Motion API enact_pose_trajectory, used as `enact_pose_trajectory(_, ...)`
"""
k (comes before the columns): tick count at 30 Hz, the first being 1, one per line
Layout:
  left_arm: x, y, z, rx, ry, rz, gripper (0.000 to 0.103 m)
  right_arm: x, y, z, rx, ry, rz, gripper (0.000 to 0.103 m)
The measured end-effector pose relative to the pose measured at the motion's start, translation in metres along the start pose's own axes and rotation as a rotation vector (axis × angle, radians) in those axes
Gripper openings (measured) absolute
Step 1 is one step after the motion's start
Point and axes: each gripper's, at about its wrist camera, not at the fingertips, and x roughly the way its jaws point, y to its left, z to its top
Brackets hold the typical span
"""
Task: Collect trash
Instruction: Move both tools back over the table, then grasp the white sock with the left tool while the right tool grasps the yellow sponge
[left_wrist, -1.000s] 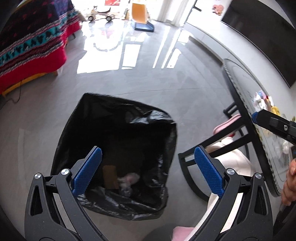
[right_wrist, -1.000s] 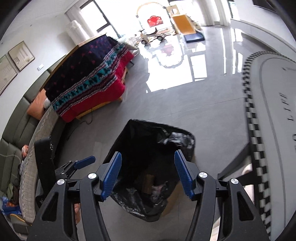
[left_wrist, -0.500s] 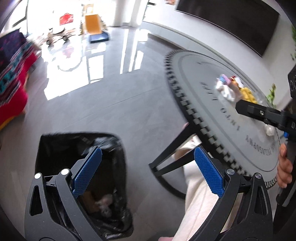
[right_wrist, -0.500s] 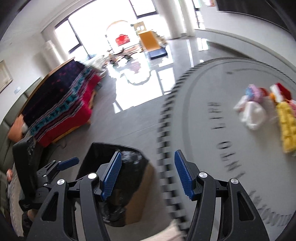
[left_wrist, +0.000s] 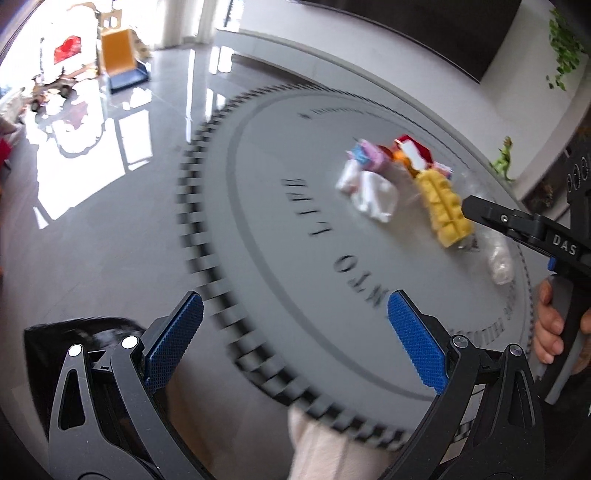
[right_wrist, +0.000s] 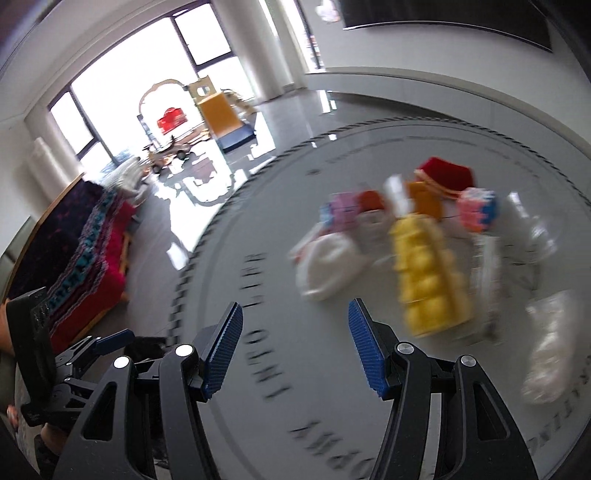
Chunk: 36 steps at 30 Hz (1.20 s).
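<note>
Round grey table (right_wrist: 280, 280) bears blurred trash (right_wrist: 424, 266); both claws — left (left_wrist: 295, 328), right (right_wrist: 295, 343) — spread, empty.

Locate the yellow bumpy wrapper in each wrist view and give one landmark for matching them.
Left wrist: yellow bumpy wrapper lies right of centre on the round table, near the right gripper's finger.
Right wrist: it lies right of centre, beyond the open jaws.
Shared landmark: the white crumpled bag to its left.

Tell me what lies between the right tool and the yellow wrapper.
Only bare grey tabletop, as the right wrist view shows. The open right tool holds nothing; the yellow wrapper lies ahead.
</note>
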Motion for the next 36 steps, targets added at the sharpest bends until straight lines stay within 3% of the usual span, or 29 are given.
enact_pose_trajectory(14,0.059,-0.066,0.056,0.148,0.02,-0.04,0.097,0.05,-0.073,0.026,0.046,0.044,-0.186,0.061)
enact_pose_trajectory(16,0.067,-0.07,0.061,0.164,0.023,-0.037,0.097,0.06,-0.076,0.027,0.049,0.067,-0.179,0.061)
enact_pose_trajectory(18,0.076,-0.073,0.067,0.172,0.029,-0.045,0.097,0.067,-0.079,0.024,0.057,0.091,-0.133,0.053)
enact_pose_trajectory(22,0.098,-0.082,0.08,0.189,0.038,-0.036,0.097,0.057,-0.081,0.022,0.086,0.034,-0.101,0.044)
enact_pose_trajectory(26,0.118,-0.089,0.092,0.221,0.025,-0.006,0.097,0.039,-0.085,0.021,0.127,-0.03,-0.061,0.043)
enact_pose_trajectory(32,0.15,-0.093,0.1,0.242,0.049,0.031,0.096,0.026,-0.091,0.02,0.154,-0.05,-0.039,0.044)
enact_pose_trajectory(34,0.157,-0.093,0.101,0.234,0.067,0.042,0.068,0.021,-0.093,0.015,0.16,-0.048,-0.034,0.044)
enact_pose_trajectory(36,0.153,-0.094,0.099,0.244,0.06,0.046,0.051,0.018,-0.091,0.016,0.162,-0.05,-0.038,0.044)
